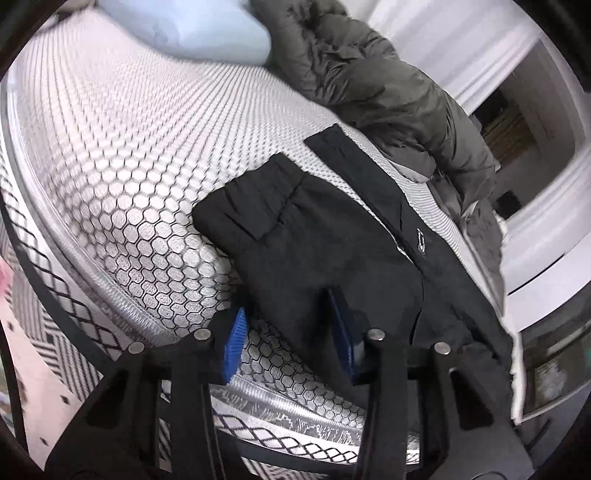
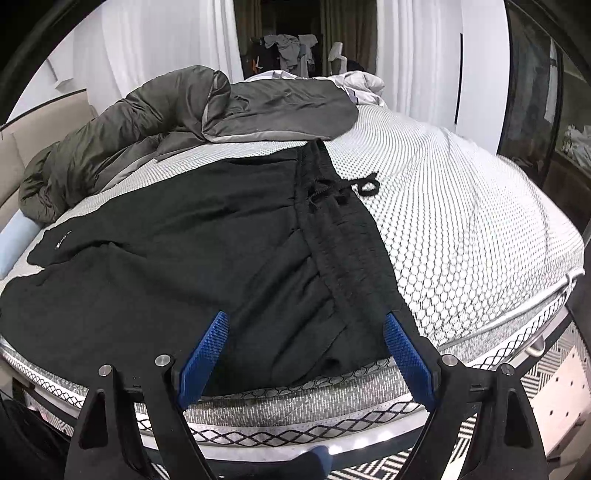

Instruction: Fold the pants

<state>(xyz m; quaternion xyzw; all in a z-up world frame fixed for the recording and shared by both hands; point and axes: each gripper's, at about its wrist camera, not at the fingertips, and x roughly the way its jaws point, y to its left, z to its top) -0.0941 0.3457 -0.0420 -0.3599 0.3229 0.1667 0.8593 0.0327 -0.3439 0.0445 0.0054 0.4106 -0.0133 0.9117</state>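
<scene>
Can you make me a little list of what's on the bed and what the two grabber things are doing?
surface: mattress with a honeycomb pattern
main thing: black pants spread flat on it
waistband: on the right in the right wrist view, drawstring lying loose
also on bed: grey puffy jacket, pale blue pillow
left gripper: jaws partly closed around a pant-leg edge, pads not clearly pressing
right gripper: jaws wide open at the waistband corner, holding nothing
folding: not started

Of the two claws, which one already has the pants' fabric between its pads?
The left claw: black pants fabric runs between its blue pads. The right claw stands wide open above the waistband, nothing between its pads.
</scene>
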